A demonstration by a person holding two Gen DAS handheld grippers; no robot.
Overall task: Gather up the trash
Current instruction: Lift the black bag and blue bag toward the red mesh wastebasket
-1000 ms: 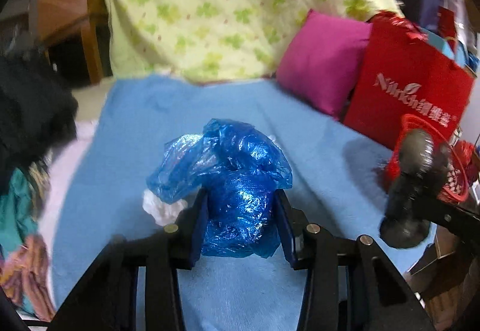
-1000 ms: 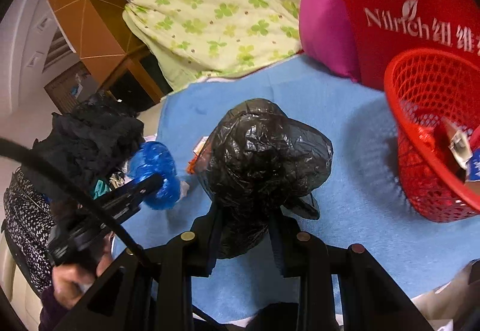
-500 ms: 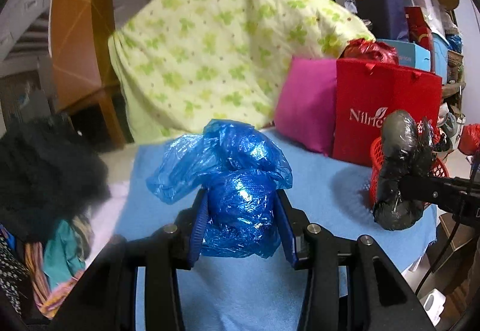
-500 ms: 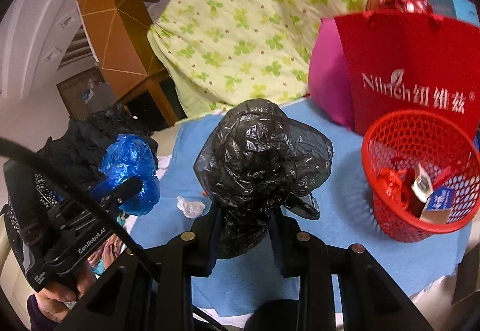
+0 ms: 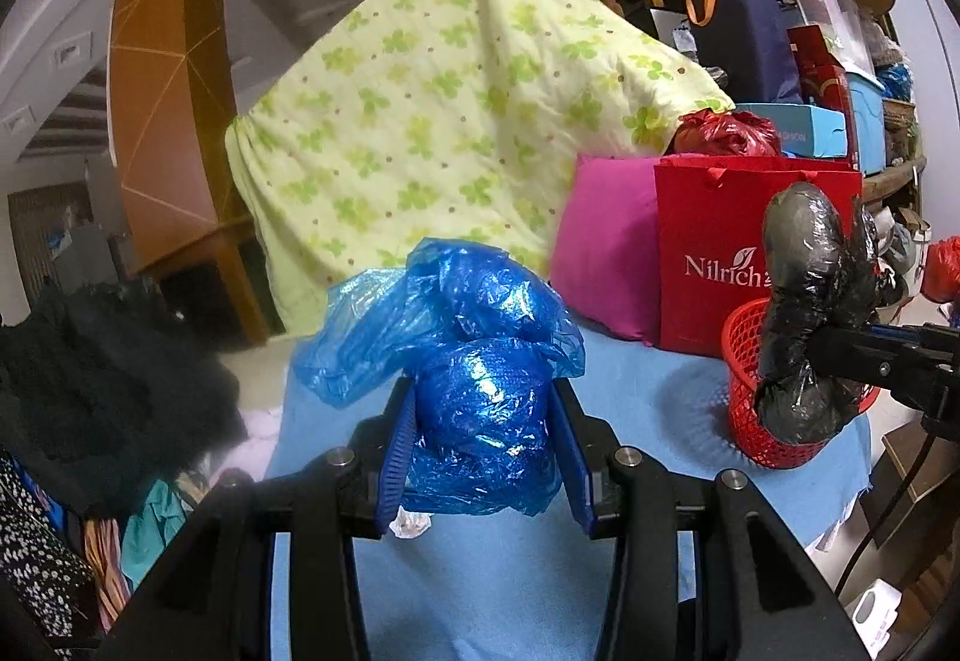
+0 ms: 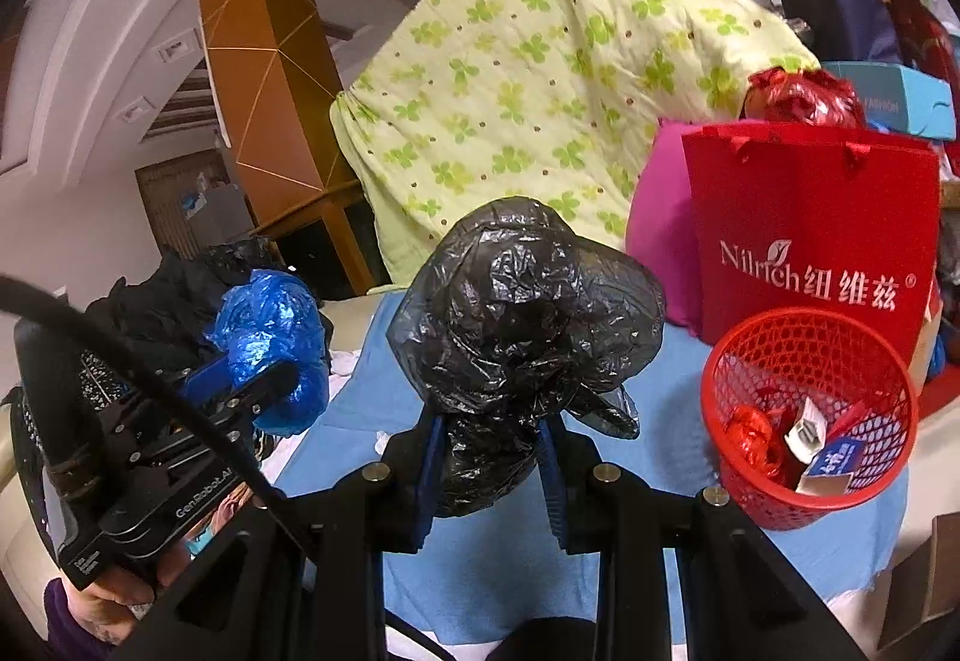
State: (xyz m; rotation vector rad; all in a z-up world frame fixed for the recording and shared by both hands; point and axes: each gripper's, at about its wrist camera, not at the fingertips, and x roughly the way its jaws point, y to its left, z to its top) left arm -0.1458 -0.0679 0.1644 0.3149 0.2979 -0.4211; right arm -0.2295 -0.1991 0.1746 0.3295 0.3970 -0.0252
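Grippers on both sides are clamped on crumpled plastic bags above a surface covered in blue cloth (image 5: 648,379). The left gripper (image 5: 486,457) has its two blue-padded fingers (image 5: 393,457) pressed against the sides of a blue bag (image 5: 474,379), the lower bundle squeezed between them while looser folds balloon above the fingertips. A small white scrap (image 5: 411,524) lies on the cloth just below that bag. The right gripper (image 6: 489,466) is closed narrowly on the neck of a black bag (image 6: 522,319), which bulges out wide above the fingers and hangs a little below them.

From the left wrist view, the black bag shows at right, held in front of a red basket (image 5: 744,361) that stands on the cloth near its right edge. From the right wrist view, the basket (image 6: 810,415) sits to the right of the black bag, apart from it, and already contains a red foil wad (image 6: 750,436) and small paper packets (image 6: 831,466). Behind the basket stands a red "Nilrich" gift bag (image 6: 810,241), with a pink cushion (image 5: 606,253) beside it and a green clover-print quilt (image 5: 450,121) draped behind. Dark clothes (image 5: 102,391) are piled at the left.
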